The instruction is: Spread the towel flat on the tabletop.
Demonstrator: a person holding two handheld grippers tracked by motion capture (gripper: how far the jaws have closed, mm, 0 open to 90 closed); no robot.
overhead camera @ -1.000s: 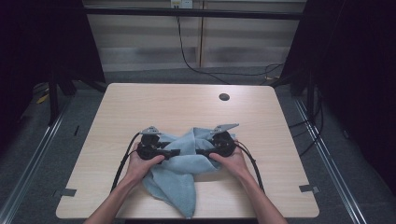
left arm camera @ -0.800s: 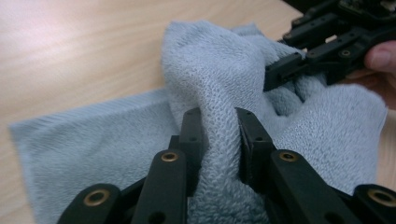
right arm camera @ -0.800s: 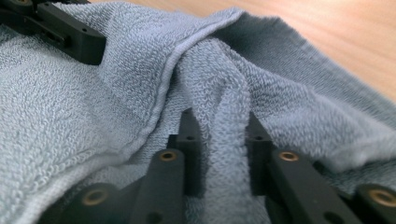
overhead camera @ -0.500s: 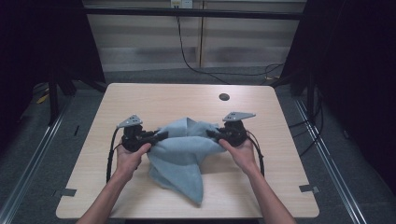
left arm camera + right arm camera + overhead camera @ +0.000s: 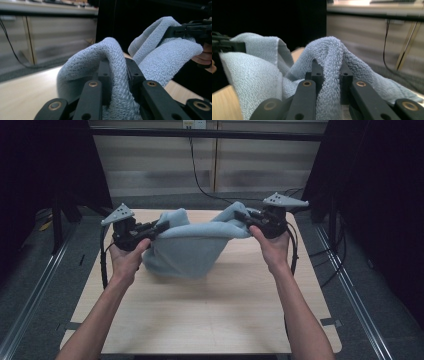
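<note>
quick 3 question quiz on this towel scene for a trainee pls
1. True or false: the left gripper and the right gripper each pinch a fold of the light blue towel.
2. How does the towel's middle hang? A) sagging between the grippers B) stretched flat on the table C) rolled into a tube
3. What is the table top made of?

Key: 1 true. 2 A. 3 light wood.

No text, label, brand, number or sign can be read anywhere in these views.
</note>
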